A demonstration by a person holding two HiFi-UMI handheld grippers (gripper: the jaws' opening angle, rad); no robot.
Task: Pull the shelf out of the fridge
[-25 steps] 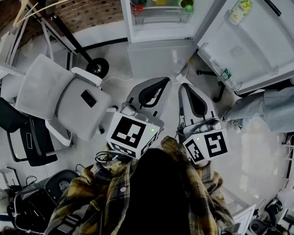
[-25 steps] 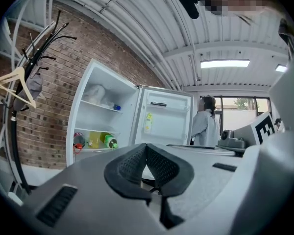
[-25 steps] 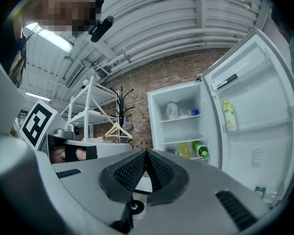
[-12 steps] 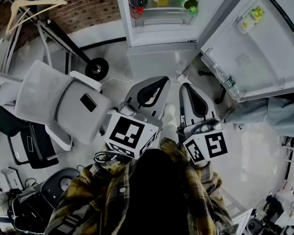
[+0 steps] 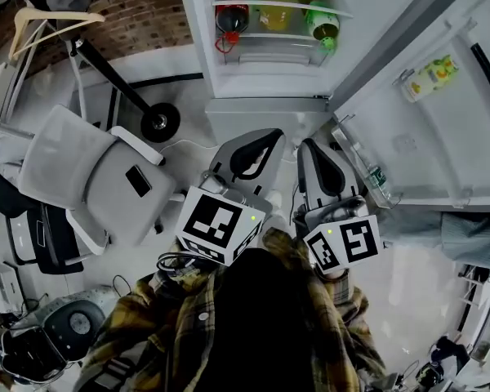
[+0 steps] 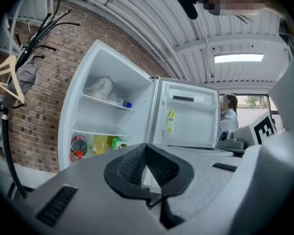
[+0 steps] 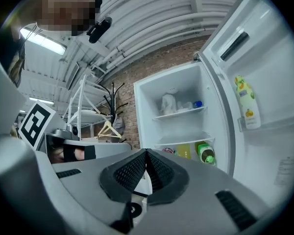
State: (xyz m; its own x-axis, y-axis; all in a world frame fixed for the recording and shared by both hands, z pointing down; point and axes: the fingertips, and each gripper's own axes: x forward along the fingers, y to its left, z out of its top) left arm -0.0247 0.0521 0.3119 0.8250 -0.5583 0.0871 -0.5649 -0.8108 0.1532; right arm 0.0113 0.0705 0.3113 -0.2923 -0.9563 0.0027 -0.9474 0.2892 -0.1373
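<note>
The fridge (image 5: 265, 80) stands wide open at the far edge of the floor (image 5: 188, 137), its door (image 5: 425, 137) swung out to the right, a yellow-green bottle (image 5: 431, 76) standing in the door's rack. Inside sit two shelves, both fully seated between the walls. The upper shelf (image 6: 108, 102) carries a crumpled plastic bag (image 6: 100, 88) toward its back. The lower shelf (image 6: 102, 133) is bare on top. Under it, along the front edge of the compartment, lie a red-capped bottle (image 5: 231, 19) at the left, a yellow bottle (image 5: 278, 11) in the middle and a green bottle (image 5: 321, 21) at the right. The person in the plaid shirt (image 5: 188, 325) holds both tools side by side, level and aimed at the open compartment, well apart from it. The left gripper (image 5: 271, 139) has its dark pads (image 6: 132, 163) pressed together with nothing between them. The right gripper (image 5: 308, 149) is the same, its pads (image 7: 130, 170) meeting at the tip and empty. Neither touches the fridge or a shelf. A grey office chair (image 5: 90, 178) stands on the floor at the left, and behind it a coat rack bearing a wooden hanger (image 5: 41, 19) rises before the brick wall (image 5: 147, 15). Past the door's edge, in the left gripper view, another person in white (image 6: 229, 117) stands.
</note>
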